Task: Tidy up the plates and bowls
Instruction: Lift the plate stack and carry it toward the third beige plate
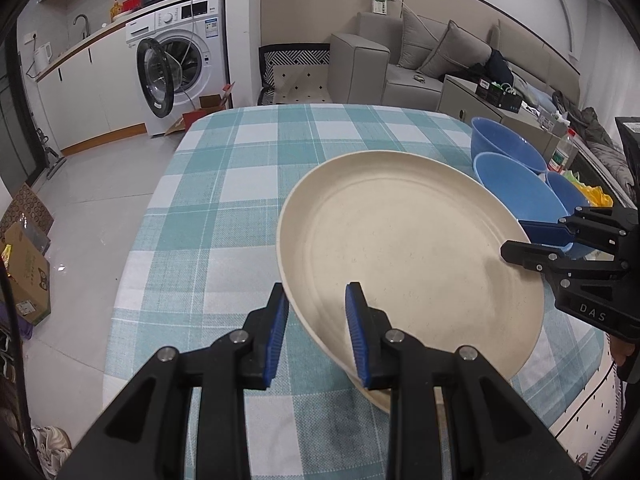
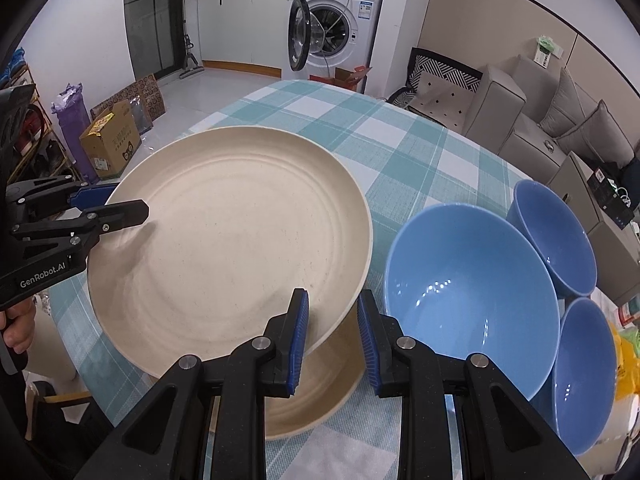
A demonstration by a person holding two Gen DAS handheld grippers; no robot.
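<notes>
A large cream plate (image 1: pixel 400 240) (image 2: pixel 232 240) hangs tilted just above a second cream plate (image 2: pixel 312 400) (image 1: pixel 378 398) that lies on the checked tablecloth (image 1: pixel 224 208) (image 2: pixel 404 152). My left gripper (image 1: pixel 318 308) is shut on the upper plate's near left rim. My right gripper (image 2: pixel 334 308) is shut on the opposite rim. Each gripper shows in the other's view, the left gripper (image 2: pixel 116 204) at the left edge and the right gripper (image 1: pixel 532 240) at the right edge. Three blue bowls stand to the right: a large bowl (image 2: pixel 472 292) and two small bowls (image 2: pixel 552 236) (image 2: pixel 584 368).
The blue bowls (image 1: pixel 516 188) crowd the table's right edge, close to the plates. A sofa (image 1: pixel 432 60) and a low cabinet (image 2: pixel 592 208) lie beyond the table's right side. A washing machine (image 1: pixel 180 56) with its door open and cardboard boxes (image 2: pixel 112 140) stand on the floor.
</notes>
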